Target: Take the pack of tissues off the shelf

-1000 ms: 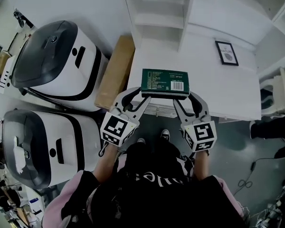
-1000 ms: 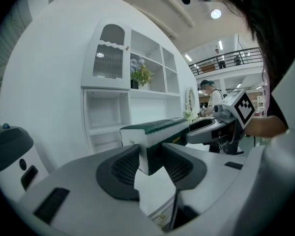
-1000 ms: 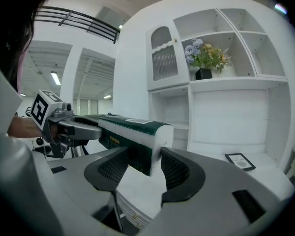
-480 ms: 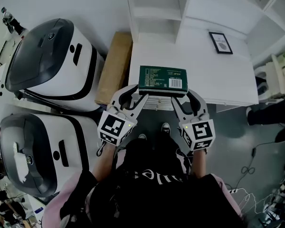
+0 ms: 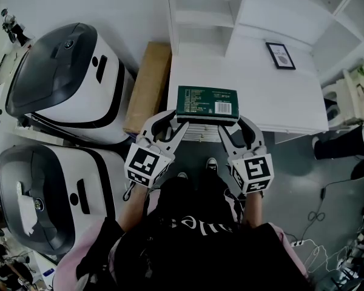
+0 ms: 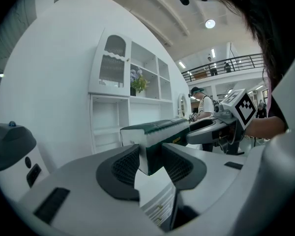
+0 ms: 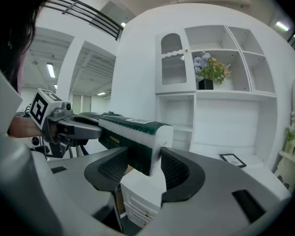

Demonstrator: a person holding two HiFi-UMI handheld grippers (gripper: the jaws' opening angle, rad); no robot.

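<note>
The pack of tissues [image 5: 207, 102] is a dark green box with a white label, held level in the air over the front of a white cabinet top [image 5: 291, 96]. My left gripper [image 5: 177, 121] is shut on its left end and my right gripper [image 5: 230, 125] on its right end. In the left gripper view the pack's end [image 6: 157, 132] sits pressed between the ribbed pads, at my left gripper [image 6: 150, 161], with the right gripper [image 6: 221, 127] beyond. In the right gripper view the pack [image 7: 132, 127] is clamped the same way in my right gripper [image 7: 142, 168].
A white shelf unit [image 5: 203, 17] stands at the back of the cabinet, with a small framed picture [image 5: 279, 54] to its right. A cardboard box [image 5: 147, 86] and two large white-and-grey machines [image 5: 60, 83] are to the left. A vase of flowers [image 7: 209, 70] stands on an upper shelf.
Both grippers, still shut on the pack, have drawn it a little back from the shelf unit toward the cabinet's front edge.
</note>
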